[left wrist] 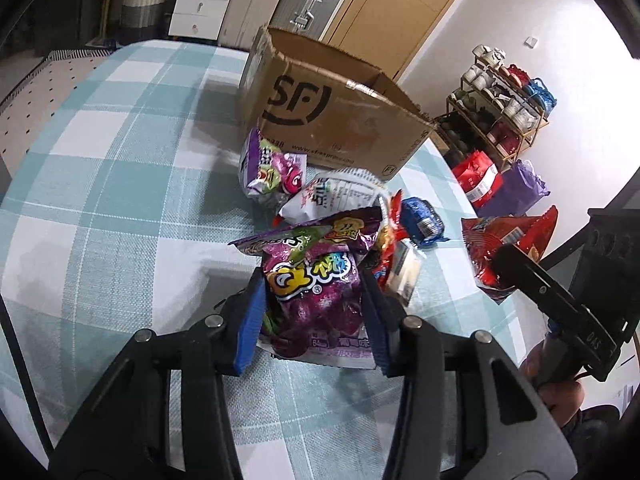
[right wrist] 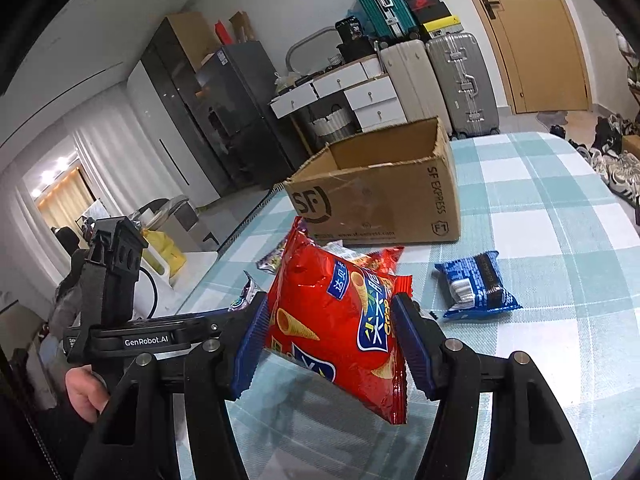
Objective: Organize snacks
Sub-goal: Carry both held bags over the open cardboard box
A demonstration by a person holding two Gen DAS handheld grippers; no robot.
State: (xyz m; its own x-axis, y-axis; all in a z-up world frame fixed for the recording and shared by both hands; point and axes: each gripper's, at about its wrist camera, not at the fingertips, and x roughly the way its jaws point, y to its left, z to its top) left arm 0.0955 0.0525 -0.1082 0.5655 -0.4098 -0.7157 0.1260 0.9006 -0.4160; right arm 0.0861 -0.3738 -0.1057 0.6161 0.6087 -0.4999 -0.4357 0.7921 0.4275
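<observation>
Left gripper clamps purple packet — lifted

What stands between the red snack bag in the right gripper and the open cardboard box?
Nothing visible blocks it. The red snack bag, held in the right gripper, is lifted above the other packets, and the cardboard box stands open behind them.

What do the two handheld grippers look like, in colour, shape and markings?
Both grippers, left gripper and right gripper, have black plastic frames with silver pivot pins, and jaws faced with blue ribbed pads. Seen from the right wrist, the left one bears white lettering "GenRobot.AI", a black block on top, and a black cable behind it.
</observation>
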